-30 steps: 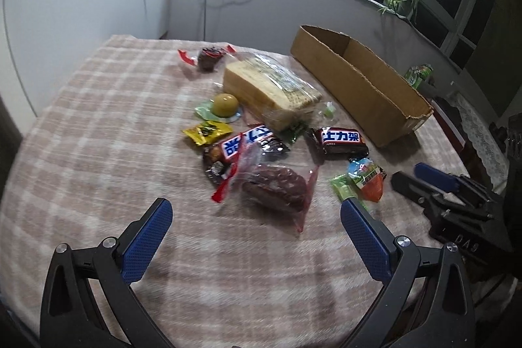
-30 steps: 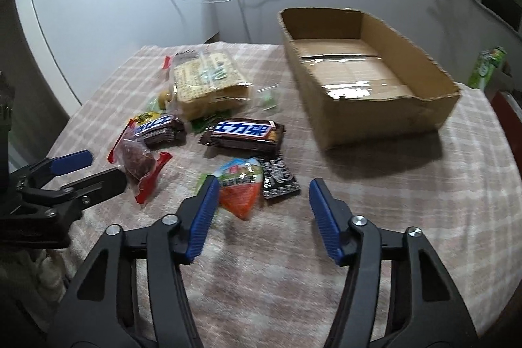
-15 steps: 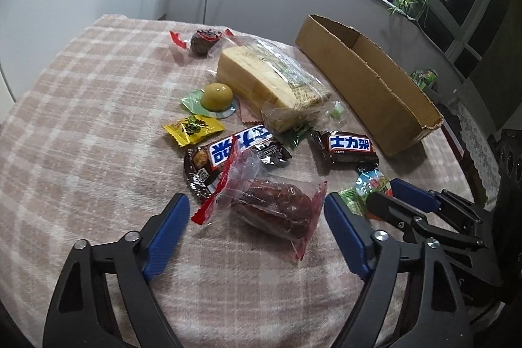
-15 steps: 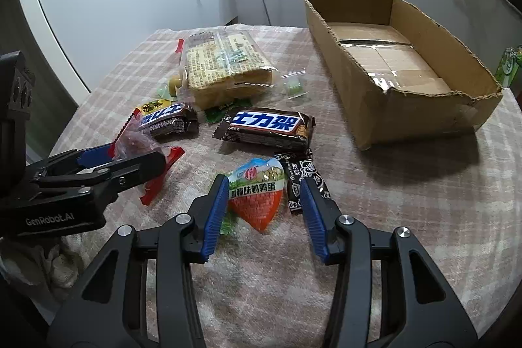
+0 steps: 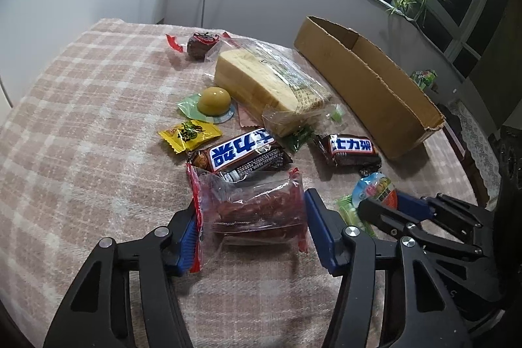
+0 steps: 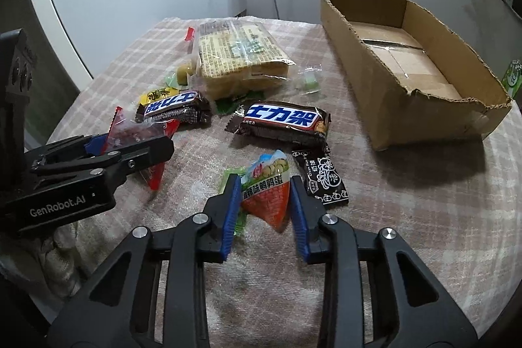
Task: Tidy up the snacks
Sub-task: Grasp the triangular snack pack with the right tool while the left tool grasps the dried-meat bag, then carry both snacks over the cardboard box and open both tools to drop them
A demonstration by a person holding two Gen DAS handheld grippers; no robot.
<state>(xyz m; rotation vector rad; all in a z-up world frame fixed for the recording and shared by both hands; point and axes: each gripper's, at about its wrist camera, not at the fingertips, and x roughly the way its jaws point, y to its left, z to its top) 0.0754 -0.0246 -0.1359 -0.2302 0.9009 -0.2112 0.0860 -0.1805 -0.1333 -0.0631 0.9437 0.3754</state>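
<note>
The left tongs [image 5: 251, 234] have just been closing, and now their blue pads [image 5: 318, 234] sit on both sides of the clear bag with red edges [image 5: 251, 204] near the front edge of the desk [image 5: 81, 119], touching its edges. The right tongs [image 6: 262, 214] have just been closing too, and they sit around the orange and blue snack pack [image 6: 267, 185], close to its sides, but I cannot tell if they pinch it yet. The open cardboard box [image 6: 359, 61] lies by the far right edge, well apart from both tongs, with the bread bag [image 6: 241, 61] and two brown candy bars [image 6: 284, 119] in the middle of the desk.
</note>
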